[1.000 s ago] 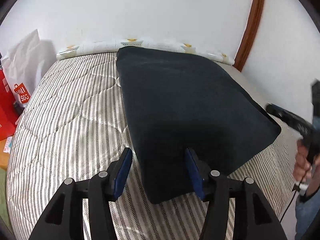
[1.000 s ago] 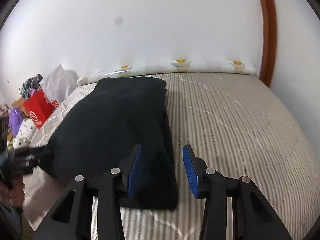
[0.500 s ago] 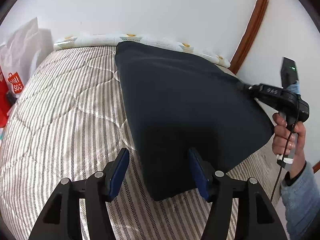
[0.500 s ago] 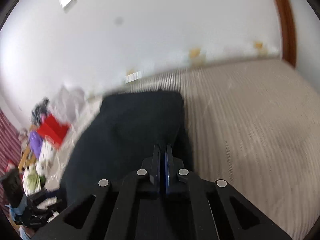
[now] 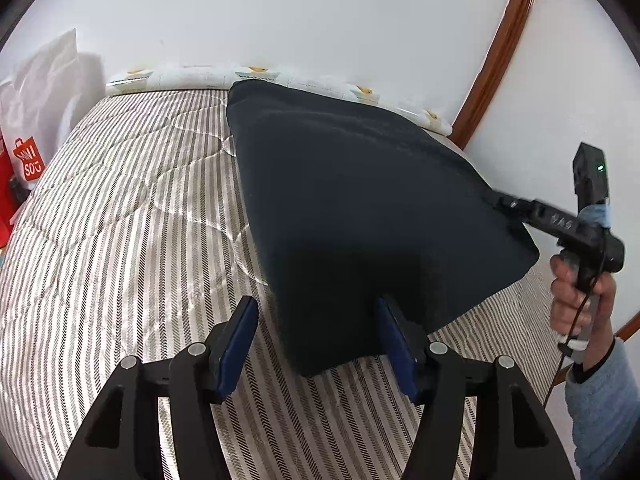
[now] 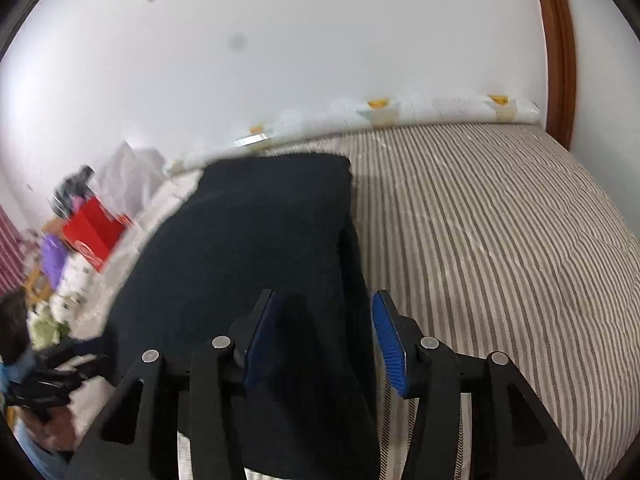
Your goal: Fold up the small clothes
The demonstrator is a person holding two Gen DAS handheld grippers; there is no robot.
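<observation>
A folded dark navy garment lies on the striped mattress. My left gripper is open, its jaws on either side of the garment's near corner without pinching it. In the right wrist view the garment runs away from me, and my right gripper is open over its near right edge. The right gripper also shows in the left wrist view, held by a hand at the garment's right side; its jaws are unclear there.
A white wall and a patterned pillow strip bound the mattress at the back. A wooden door frame stands at the right. A red bag and white bag stand left of the bed. Clutter lies on the floor.
My right gripper closed half a second ago and has opened again over the garment's edge. My left gripper stayed open at the near corner, with the view shifting slightly.
</observation>
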